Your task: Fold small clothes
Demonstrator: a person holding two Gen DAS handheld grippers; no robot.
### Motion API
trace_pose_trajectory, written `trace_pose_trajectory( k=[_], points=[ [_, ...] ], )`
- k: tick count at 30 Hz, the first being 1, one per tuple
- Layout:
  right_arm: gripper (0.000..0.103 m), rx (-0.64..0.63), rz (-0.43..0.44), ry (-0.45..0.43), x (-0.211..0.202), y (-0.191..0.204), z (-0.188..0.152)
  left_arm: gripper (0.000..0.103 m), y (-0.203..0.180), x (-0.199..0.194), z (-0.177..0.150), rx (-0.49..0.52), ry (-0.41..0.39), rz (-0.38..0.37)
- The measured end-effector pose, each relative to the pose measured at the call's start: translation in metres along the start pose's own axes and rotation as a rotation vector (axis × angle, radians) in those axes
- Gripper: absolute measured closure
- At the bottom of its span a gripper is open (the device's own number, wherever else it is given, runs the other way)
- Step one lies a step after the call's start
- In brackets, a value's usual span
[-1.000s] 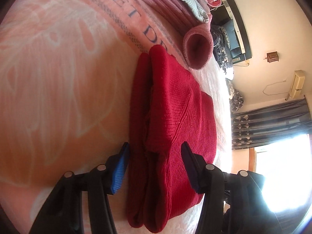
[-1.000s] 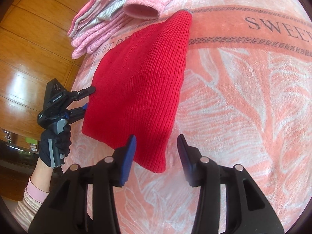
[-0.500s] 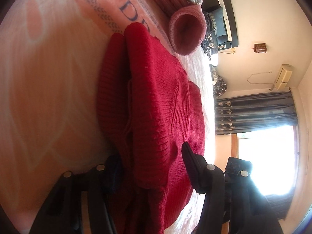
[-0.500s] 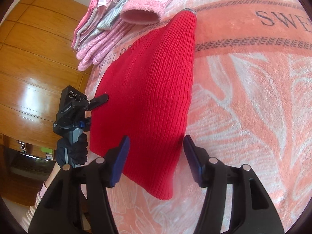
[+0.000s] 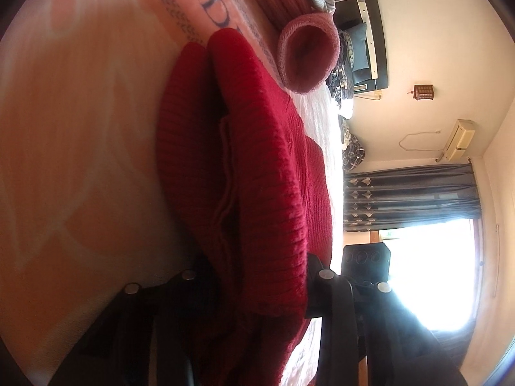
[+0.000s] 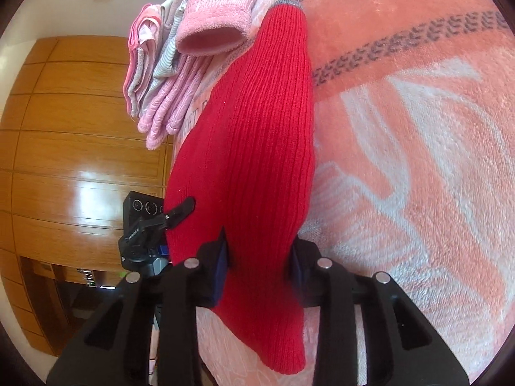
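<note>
- Both hand-held grippers have closed in since a second ago; the red knit garment (image 6: 254, 148) on the bed (image 6: 418, 128) now fills their jaws.
- Right hand-held gripper (image 6: 259, 257) straddles its near end, jaws part-open, grip uncertain; the long axis runs toward 12 o'clock.
- Left hand-held gripper (image 5: 257, 276) brackets the folded edge from 9 o'clock; I cannot tell whether it grips.

Both tongs sit low and level. The left tongs (image 5: 254, 276) straddle the red knit (image 5: 257, 177), jaws apart. The right tongs (image 6: 259, 257) likewise.

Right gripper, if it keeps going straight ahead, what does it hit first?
The red knit garment already sits between the right gripper fingers, so it meets more of that; beyond it probably the pink cuff, though depth is unclear.
</note>
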State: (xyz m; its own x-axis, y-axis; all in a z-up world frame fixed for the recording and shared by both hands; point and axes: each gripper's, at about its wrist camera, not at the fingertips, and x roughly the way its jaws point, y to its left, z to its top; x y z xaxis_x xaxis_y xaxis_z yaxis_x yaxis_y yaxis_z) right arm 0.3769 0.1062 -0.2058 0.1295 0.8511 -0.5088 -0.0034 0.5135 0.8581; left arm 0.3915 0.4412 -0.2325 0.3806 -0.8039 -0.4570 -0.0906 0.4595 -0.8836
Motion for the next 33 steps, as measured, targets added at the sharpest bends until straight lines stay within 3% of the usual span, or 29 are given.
trace_pose_trajectory(
  k=[11, 20, 23, 28, 33],
  points=[
    [0.077, -0.121, -0.103, 0.019, -0.078, 0.035, -0.016, 0.071, -0.057, 0.032, -0.047, 0.019, 0.027, -0.054],
    [0.077, -0.123, -0.173, 0.004, -0.173, 0.01, -0.071, 0.071, -0.106, 0.089, -0.112, 0.084, 0.111, -0.065],
    [0.077, -0.1, -0.211, -0.003, -0.178, -0.01, -0.088, 0.071, -0.098, 0.107, -0.134, 0.074, 0.133, -0.039],
    [0.076, -0.07, -0.26, -0.025, -0.166, -0.048, -0.111, 0.071, -0.071, 0.122, -0.142, 0.035, 0.121, 0.009],
    [0.065, -0.056, -0.271, -0.069, -0.154, -0.065, -0.12, 0.068, -0.075, 0.124, -0.142, 0.073, 0.117, 0.028]
  ],
)
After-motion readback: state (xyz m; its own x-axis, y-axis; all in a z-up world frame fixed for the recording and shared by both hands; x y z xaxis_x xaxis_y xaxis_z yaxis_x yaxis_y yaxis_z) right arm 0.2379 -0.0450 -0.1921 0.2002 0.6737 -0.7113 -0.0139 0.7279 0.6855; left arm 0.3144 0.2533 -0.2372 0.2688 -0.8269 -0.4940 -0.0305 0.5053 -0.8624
